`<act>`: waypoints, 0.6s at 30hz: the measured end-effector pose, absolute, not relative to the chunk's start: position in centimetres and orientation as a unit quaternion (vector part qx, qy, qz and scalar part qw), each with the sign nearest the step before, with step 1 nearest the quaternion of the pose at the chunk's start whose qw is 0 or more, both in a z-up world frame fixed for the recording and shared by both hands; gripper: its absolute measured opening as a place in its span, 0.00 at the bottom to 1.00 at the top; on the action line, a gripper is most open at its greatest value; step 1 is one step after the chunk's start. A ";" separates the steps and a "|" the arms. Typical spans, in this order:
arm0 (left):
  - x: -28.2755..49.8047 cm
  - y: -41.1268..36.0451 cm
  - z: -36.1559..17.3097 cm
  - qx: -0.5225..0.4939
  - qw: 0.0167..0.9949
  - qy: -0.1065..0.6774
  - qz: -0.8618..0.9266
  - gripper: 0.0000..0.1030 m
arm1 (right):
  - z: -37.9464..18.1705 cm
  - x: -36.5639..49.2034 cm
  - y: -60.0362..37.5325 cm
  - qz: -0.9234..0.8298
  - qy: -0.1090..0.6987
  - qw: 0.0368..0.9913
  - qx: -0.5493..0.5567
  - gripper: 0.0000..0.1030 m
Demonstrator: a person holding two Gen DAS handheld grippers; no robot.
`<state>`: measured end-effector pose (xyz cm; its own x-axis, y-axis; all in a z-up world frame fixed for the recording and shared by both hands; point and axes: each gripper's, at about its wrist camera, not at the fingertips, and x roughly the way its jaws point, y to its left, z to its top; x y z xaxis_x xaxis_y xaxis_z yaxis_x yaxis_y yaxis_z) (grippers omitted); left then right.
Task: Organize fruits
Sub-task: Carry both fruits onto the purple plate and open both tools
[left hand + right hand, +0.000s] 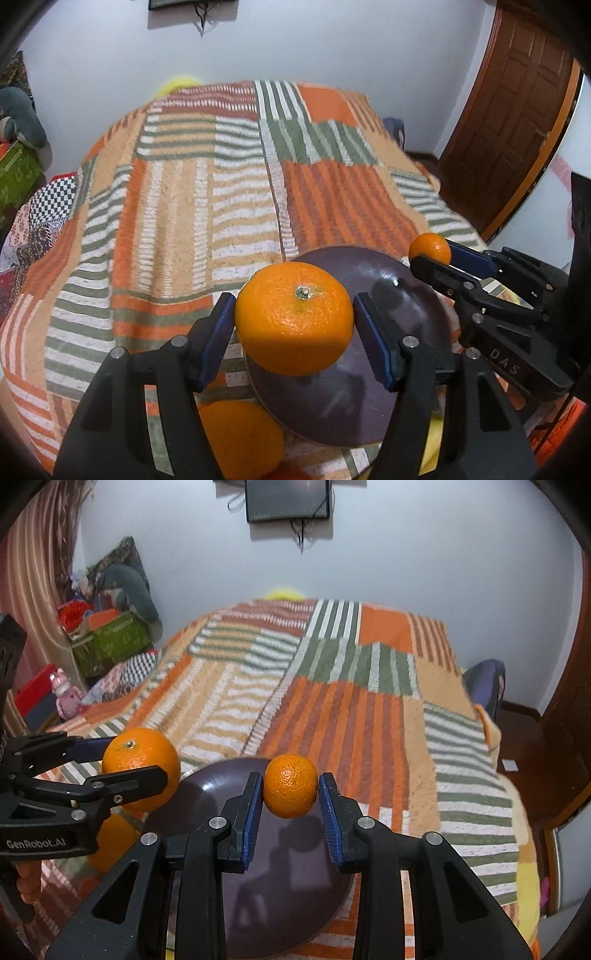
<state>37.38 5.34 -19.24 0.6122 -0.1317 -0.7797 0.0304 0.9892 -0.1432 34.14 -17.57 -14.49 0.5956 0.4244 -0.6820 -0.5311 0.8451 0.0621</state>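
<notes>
Both fruits hang over the dark plate (pixel 207 786) on the bed: left gripper (pixel 294 317) jaws clamped on the big orange (pixel 294 317), right gripper (pixel 290 791) on the mandarin (pixel 290 791); lower gently, release apart so neither rolls.

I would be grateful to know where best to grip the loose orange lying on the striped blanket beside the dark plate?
Grip the loose orange across its widest middle, coming from above: it is round and rests on the striped blanket beside the dark plate.
</notes>
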 end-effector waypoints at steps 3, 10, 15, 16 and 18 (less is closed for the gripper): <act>38.3 4.9 -20.6 -0.052 0.886 0.458 -0.054 0.63 | -15.6 34.8 -17.0 0.268 0.382 0.880 -0.087 0.28; 39.4 4.4 -22.6 -0.056 0.868 0.491 -0.051 0.63 | -17.6 35.6 -16.6 0.276 0.417 0.859 -0.108 0.28; 39.7 4.3 -23.3 -0.058 0.862 0.501 -0.046 0.63 | -18.4 35.8 -16.5 0.281 0.430 0.851 -0.112 0.28; 39.7 4.4 -23.3 -0.059 0.862 0.501 -0.047 0.63 | -18.5 35.8 -16.6 0.279 0.430 0.851 -0.114 0.28; 39.8 4.4 -23.3 -0.060 0.860 0.505 -0.049 0.63 | -18.7 35.9 -16.5 0.275 0.431 0.851 -0.116 0.29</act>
<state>39.80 4.45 -23.26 0.4849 -0.1453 -0.8624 0.0239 0.9879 -0.1530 35.91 -16.50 -18.66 0.4766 0.3683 -0.7983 -0.5687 0.8216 0.0396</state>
